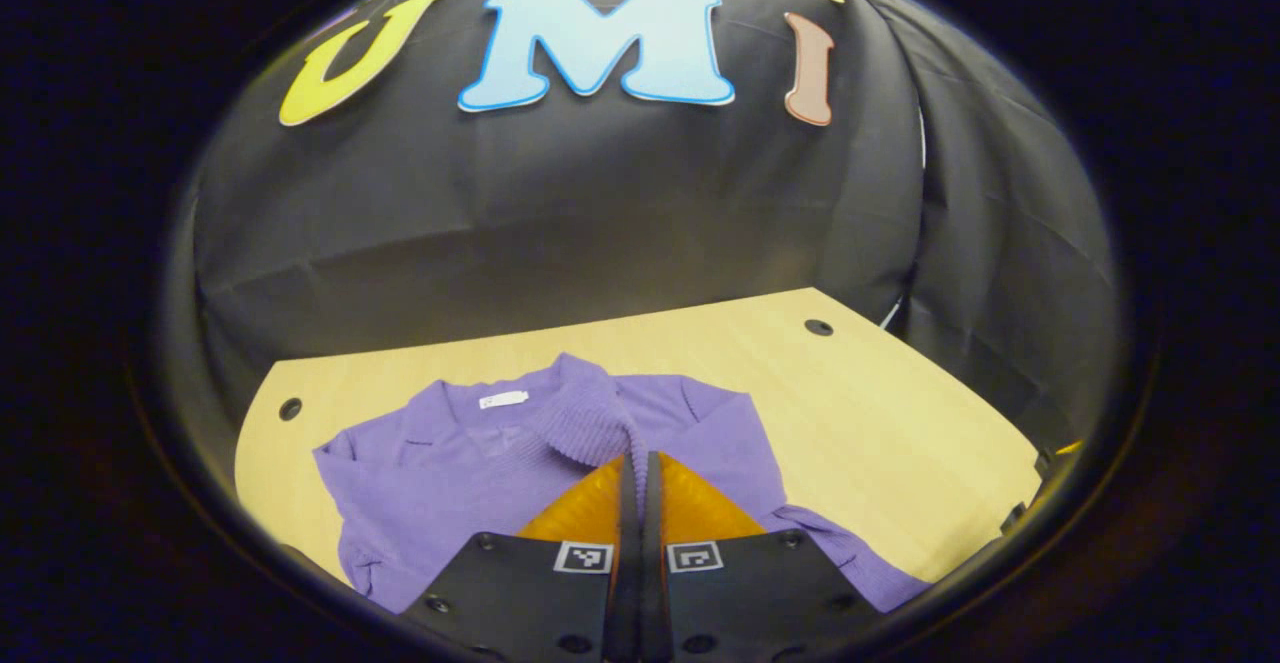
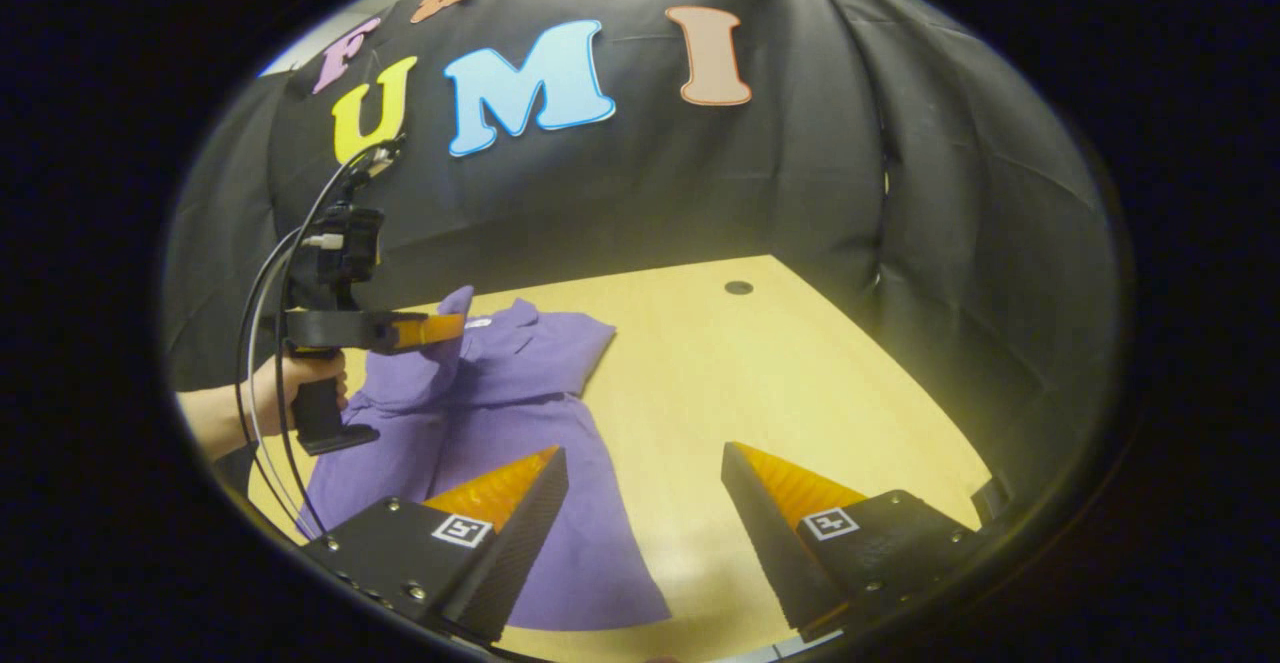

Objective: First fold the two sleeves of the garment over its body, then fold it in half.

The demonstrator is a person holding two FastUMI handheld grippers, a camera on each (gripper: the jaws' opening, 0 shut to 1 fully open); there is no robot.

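Observation:
A purple knit garment (image 1: 450, 463) lies spread on the wooden table (image 1: 860, 403), collar with a white tag toward the far edge. My left gripper (image 1: 640, 458) is shut on the ribbed cuff (image 1: 590, 418) of one sleeve, which is raised above the body. In the right gripper view the left gripper (image 2: 445, 328) holds that sleeve (image 2: 425, 368) up over the garment (image 2: 530, 413), with a hand (image 2: 290, 383) on its handle. My right gripper (image 2: 644, 453) is open, with nothing between its fingers, low over the garment's right edge and the bare table (image 2: 760, 373).
Black cloth walls close off the back and right side of the table. Small dark holes (image 1: 818, 327) (image 1: 290, 408) sit near the table's far corners, one of them (image 2: 738, 287) in the right gripper view. Cables (image 2: 265, 343) hang from the left gripper. Bare wood stretches right of the garment.

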